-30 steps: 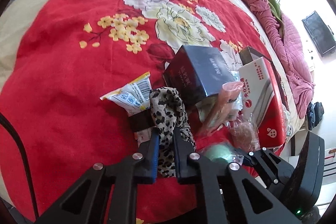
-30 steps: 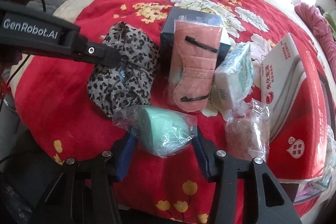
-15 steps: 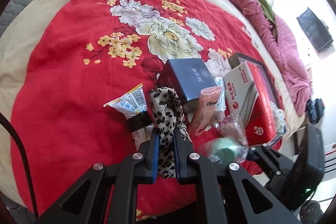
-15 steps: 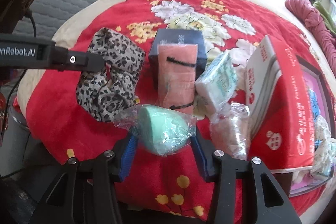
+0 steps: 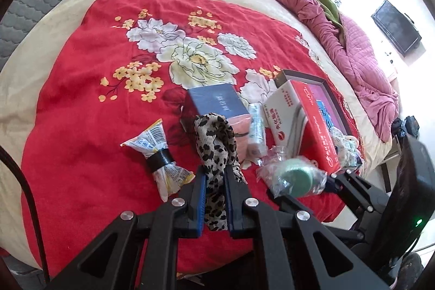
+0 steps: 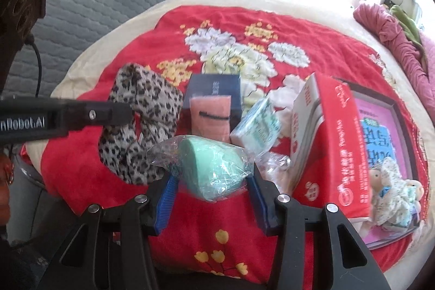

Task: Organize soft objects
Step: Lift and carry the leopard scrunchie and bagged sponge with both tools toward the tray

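Leopard-print fabric, a soft scrunched cloth [image 5: 216,139], is hanging limp from the left gripper [image 5: 214,175], whose jaws are pinching it narrowly above the red floral blanket [image 5: 81,110] on the bed. The right gripper [image 6: 212,181] is holding a mint-green sponge in crinkly clear wrap [image 6: 210,167] at medium width. Both seem mid-carry; next they probably need a drop spot, perhaps the open red cardboard box [image 6: 339,143] nearby.

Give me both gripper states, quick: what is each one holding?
Left gripper: closed on the leopard-print cloth.
Right gripper: closed on the bagged green sponge.
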Demonstrator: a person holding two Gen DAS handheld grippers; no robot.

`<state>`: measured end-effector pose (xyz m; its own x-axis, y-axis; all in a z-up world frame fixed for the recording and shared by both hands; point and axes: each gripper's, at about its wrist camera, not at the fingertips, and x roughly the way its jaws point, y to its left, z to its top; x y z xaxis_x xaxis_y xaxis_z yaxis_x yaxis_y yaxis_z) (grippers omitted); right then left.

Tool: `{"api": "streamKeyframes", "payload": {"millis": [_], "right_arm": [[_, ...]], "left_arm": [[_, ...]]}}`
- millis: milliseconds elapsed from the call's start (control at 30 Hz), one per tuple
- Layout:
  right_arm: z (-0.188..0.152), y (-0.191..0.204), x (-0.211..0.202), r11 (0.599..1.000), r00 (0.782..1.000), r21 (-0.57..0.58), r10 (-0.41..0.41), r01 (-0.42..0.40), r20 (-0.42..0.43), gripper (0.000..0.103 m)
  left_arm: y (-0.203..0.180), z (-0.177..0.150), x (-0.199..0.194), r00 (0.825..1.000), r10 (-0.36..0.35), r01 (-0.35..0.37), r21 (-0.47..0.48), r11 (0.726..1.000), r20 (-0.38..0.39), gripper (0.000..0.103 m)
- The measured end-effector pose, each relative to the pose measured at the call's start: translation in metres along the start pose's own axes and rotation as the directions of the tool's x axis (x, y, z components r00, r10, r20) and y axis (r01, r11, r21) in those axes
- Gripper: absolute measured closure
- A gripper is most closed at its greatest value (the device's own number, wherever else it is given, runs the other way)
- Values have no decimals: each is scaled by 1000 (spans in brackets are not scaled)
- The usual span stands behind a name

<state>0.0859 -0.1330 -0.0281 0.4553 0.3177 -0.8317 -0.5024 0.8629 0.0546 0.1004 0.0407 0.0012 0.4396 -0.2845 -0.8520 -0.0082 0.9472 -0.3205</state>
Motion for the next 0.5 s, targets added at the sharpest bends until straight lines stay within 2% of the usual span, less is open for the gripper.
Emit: {"api": "streamKeyframes", "payload": {"millis": [500], "right_arm": [[8,-17,-51,998,993,51,-35,29,115,52]], "left_arm": [[-19,1,-32,998,7,-8,18,1000,62,91]]}}
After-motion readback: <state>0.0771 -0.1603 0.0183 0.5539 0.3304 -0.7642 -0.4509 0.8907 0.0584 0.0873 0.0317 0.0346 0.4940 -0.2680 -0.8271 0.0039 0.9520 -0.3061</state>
